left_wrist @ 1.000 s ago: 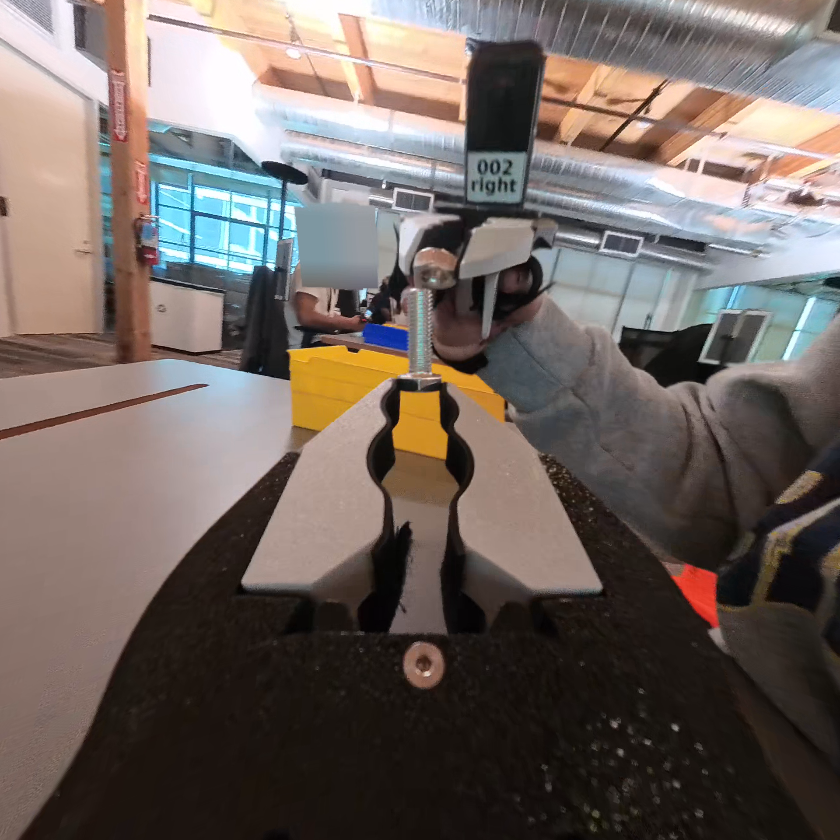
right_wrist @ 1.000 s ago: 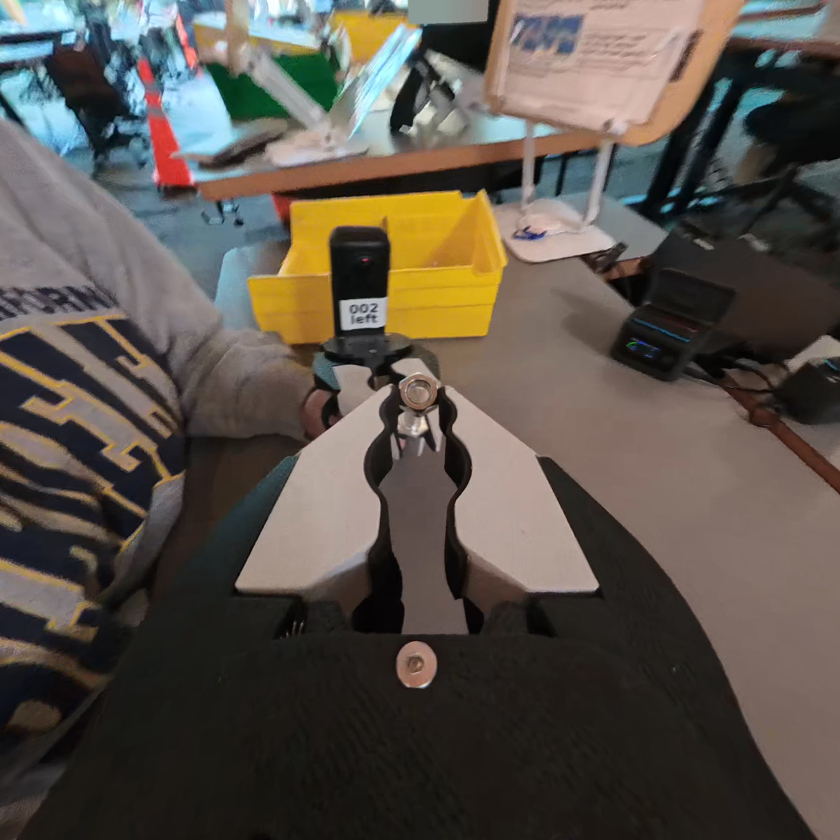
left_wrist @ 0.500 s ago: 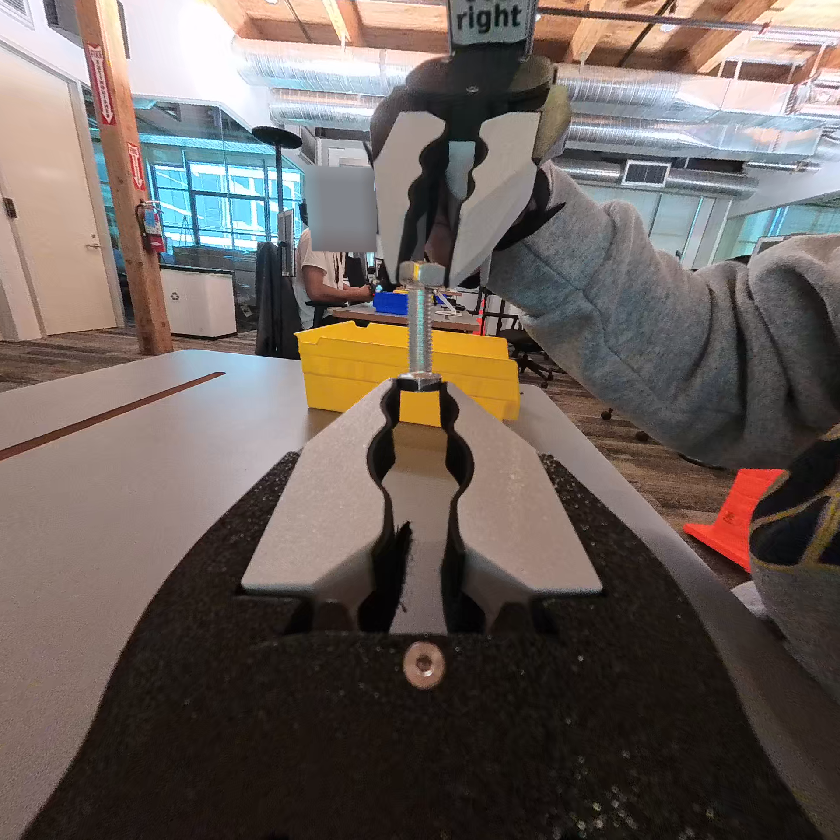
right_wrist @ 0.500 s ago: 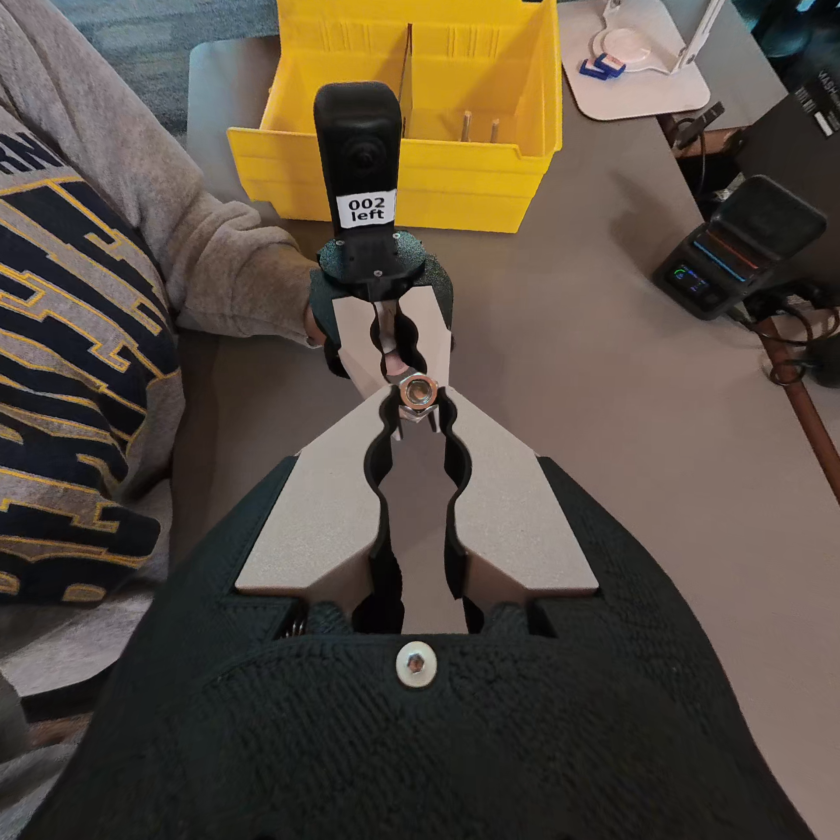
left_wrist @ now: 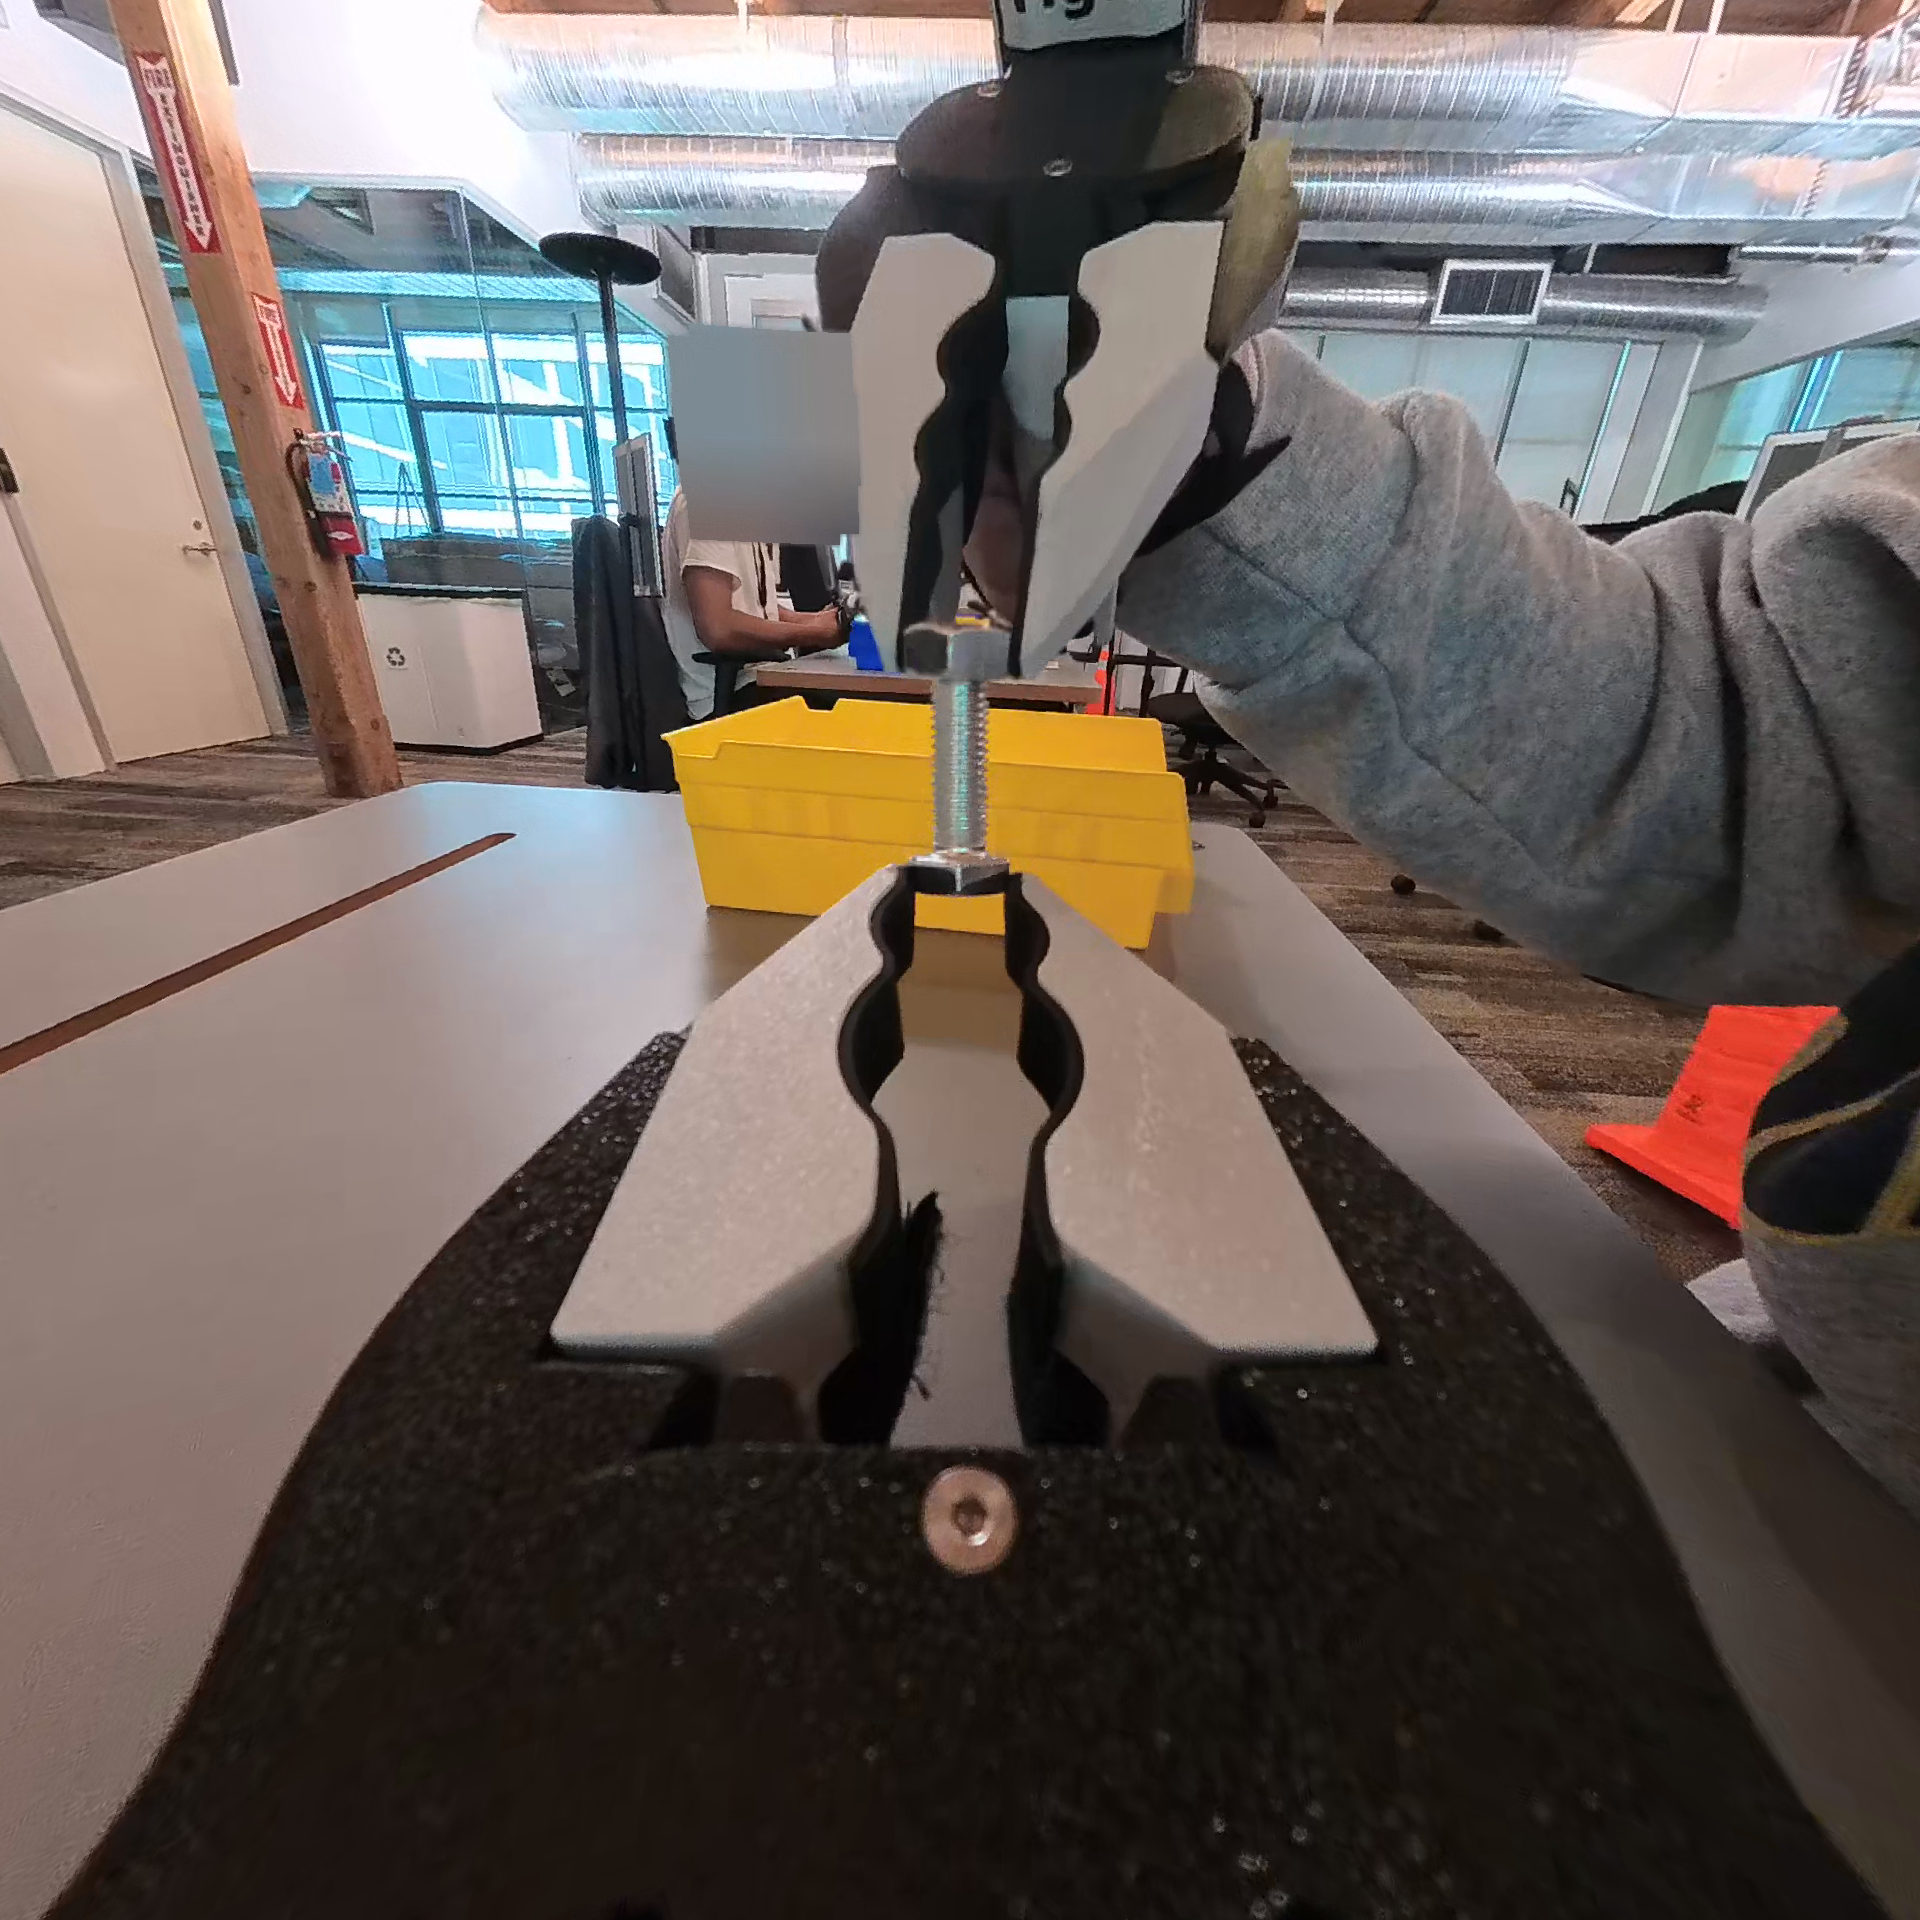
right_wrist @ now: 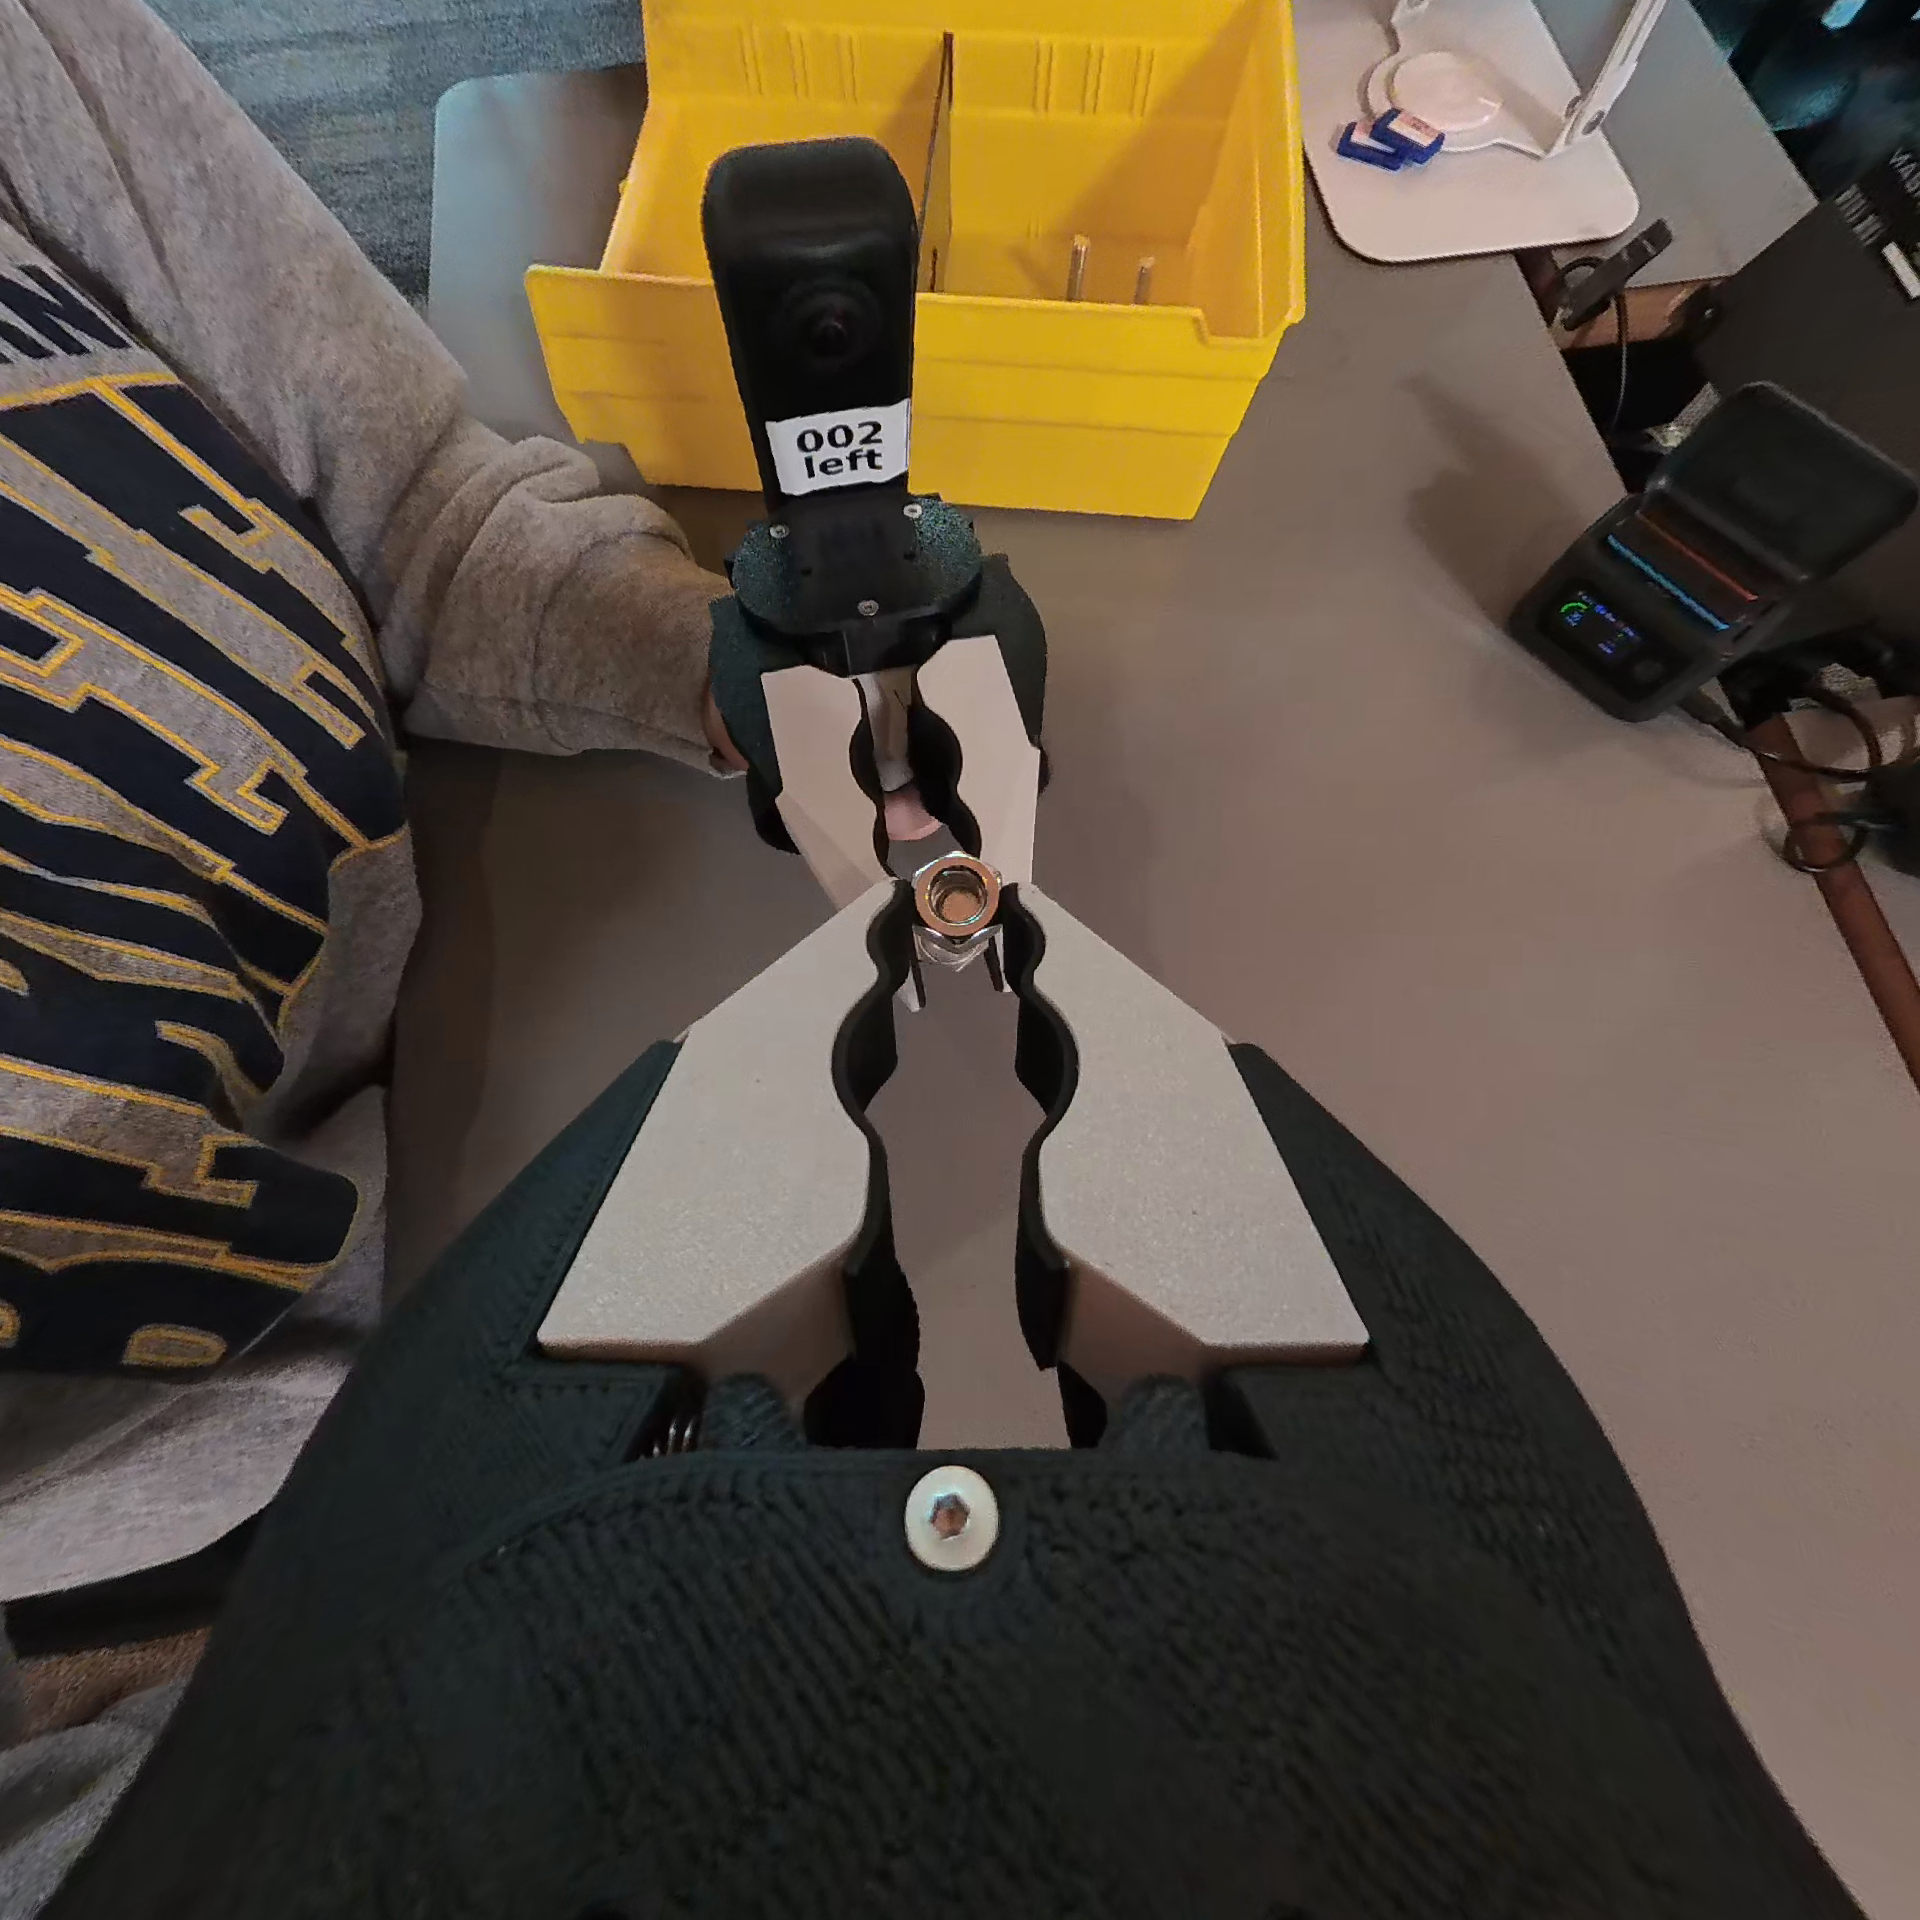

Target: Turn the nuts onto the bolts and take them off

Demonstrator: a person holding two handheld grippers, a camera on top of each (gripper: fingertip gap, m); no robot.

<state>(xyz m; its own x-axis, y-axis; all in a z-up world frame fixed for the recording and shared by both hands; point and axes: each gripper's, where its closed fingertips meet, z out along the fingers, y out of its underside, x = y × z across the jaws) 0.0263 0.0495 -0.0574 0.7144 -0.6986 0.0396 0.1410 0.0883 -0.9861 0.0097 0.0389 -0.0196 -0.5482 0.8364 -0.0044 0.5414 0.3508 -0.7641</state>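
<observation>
A silver bolt (left_wrist: 961, 758) stands upright above the grey table (left_wrist: 312, 1091). My left gripper (left_wrist: 958, 883) is shut on the bolt's hex head (left_wrist: 956, 875) at its lower end. My right gripper (left_wrist: 961, 649) points straight down from above and is shut on the hex nut (left_wrist: 951, 652) at the top of the thread. In the right wrist view, the right gripper (right_wrist: 956, 904) grips the nut (right_wrist: 956, 896), seen end-on with its hole showing. The bolt head (right_wrist: 948, 948) sits just below, held by the left gripper (right_wrist: 954, 982).
A yellow divided bin (right_wrist: 1039, 416) stands behind the grippers with two loose bolts (right_wrist: 1081, 265) in its right part. A black device (right_wrist: 1704, 561) and cables lie at the right. A white stand base (right_wrist: 1475, 156) is at the far right. An orange cone (left_wrist: 1704, 1132) is on the floor. My hands' fingertips stand some 4 cm from each other.
My right gripper has swung up and over, from facing the bolt's end sideways to pointing straight down on it. It keeps hold of the nut. The left gripper holds the bolt still.
</observation>
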